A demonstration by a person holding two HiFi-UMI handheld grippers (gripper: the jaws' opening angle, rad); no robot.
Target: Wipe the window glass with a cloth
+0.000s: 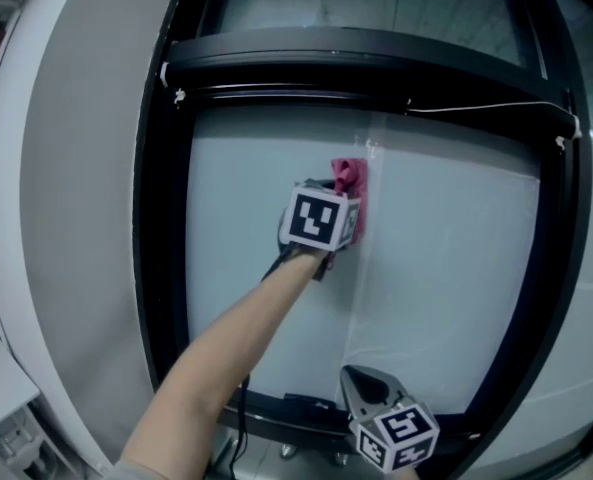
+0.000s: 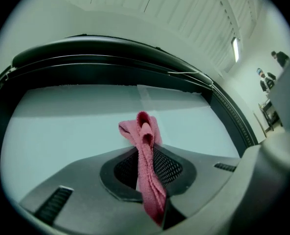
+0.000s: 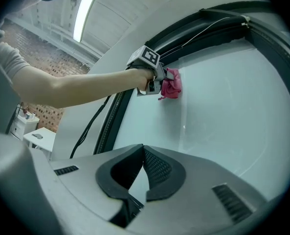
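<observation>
Left of the left jaws: black window frame (image 1: 159, 268), upright side; grey wall (image 1: 76, 218) further left.
behind the left jaws: forearm (image 1: 226, 353) reaching up to the gripper; black cable (image 1: 242, 408) hanging just beside it, low down.
left gripper (image 1: 342, 211): raised at the pane, marker cube facing the head camera.
left jaws: pinching a pink cloth (image 2: 147, 175); the folded strip runs between both pads and sticks out past the tips.
cloth position: bunched end just ahead of the left jaw tips, against the window glass (image 1: 446, 268), upper middle of the pane.
above the left jaws: thick black top bar of the frame; thin white wire (image 1: 486, 108) runs along it to the right.
right gripper (image 3: 143, 148): low, below and right of the left jaws, near the frame's bottom edge, well apart from the cloth.
right jaws: tips pressed together, holding nothing; glass straight ahead of them.
right of both jaws: glass continues to the frame's right side.
</observation>
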